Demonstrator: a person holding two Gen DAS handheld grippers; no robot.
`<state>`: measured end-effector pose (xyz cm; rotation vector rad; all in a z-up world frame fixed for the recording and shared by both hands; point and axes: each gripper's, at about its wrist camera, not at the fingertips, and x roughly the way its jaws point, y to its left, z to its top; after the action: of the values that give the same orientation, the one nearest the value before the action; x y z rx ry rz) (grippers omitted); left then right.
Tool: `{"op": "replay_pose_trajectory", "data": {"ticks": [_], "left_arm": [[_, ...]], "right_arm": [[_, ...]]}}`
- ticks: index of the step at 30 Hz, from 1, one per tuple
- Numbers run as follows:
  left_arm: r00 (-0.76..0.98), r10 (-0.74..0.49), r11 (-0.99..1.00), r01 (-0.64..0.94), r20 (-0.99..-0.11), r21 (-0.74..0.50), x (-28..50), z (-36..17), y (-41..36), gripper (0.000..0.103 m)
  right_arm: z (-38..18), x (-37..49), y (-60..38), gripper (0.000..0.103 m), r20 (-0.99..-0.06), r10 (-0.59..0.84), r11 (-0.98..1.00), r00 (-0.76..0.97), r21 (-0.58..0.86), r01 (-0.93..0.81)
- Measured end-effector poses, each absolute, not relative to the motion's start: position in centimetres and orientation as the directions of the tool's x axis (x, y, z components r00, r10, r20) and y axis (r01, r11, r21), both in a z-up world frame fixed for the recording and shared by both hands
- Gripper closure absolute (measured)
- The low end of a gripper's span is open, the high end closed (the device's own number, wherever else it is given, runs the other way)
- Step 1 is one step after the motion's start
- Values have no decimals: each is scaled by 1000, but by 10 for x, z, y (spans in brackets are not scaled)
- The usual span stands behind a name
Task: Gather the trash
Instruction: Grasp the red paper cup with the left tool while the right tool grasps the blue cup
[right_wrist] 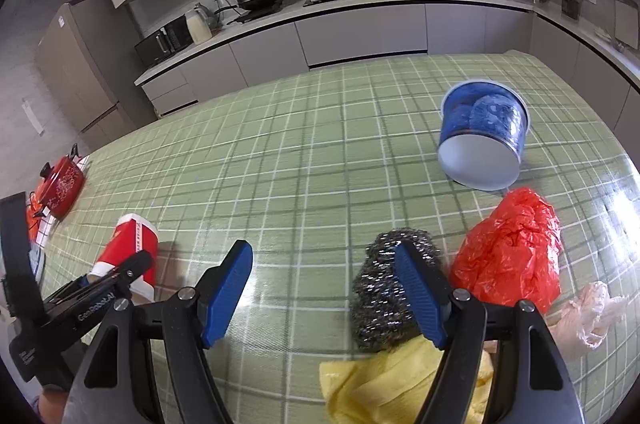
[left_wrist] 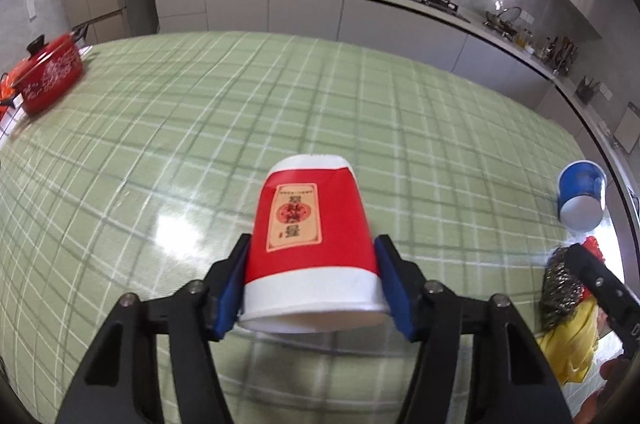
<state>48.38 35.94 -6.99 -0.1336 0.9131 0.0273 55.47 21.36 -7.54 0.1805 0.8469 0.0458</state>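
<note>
Trash is what I must collect, and from what I see the work is only at its beginning: I see no bin or bag for it in either view, and most pieces lie spread on the green checked tablecloth (right_wrist: 312, 152). One piece I have in hand: the red paper cup (left_wrist: 314, 248), turned with its mouth toward the camera, sits between the blue pads of my left gripper (left_wrist: 314, 284), which press on both its sides near the rim, so I judge it is pinched. I cannot tell if it is lifted or touches the cloth. My right gripper (right_wrist: 324, 288) has its jaws spread wide and holds nothing; the cloth between them is bare. The steel wool scrubber (right_wrist: 384, 288) lies just behind the right finger, not between the jaws. Beside it are the red plastic bag (right_wrist: 516, 256), the yellow cloth (right_wrist: 384, 380) under the gripper, and a clear plastic glove (right_wrist: 592, 316). The blue cup (right_wrist: 480, 140) lies tipped, farther off. All these are left to gather, I think.
</note>
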Motion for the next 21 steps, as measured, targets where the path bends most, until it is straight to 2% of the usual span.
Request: {"op": "replay_pose_trajectory", "data": {"ticks": [6,21], "left_arm": [[620,-110,990,-4,-777,-143,493,-67,318,48],[652,-229,972,106,-723,-211,524,-50,238,48]], "right_arm": [[-76,553,193,27,-739,80,982,669,174,75],[-61,562,133,27,-720,-10,967,694,169,189]]}}
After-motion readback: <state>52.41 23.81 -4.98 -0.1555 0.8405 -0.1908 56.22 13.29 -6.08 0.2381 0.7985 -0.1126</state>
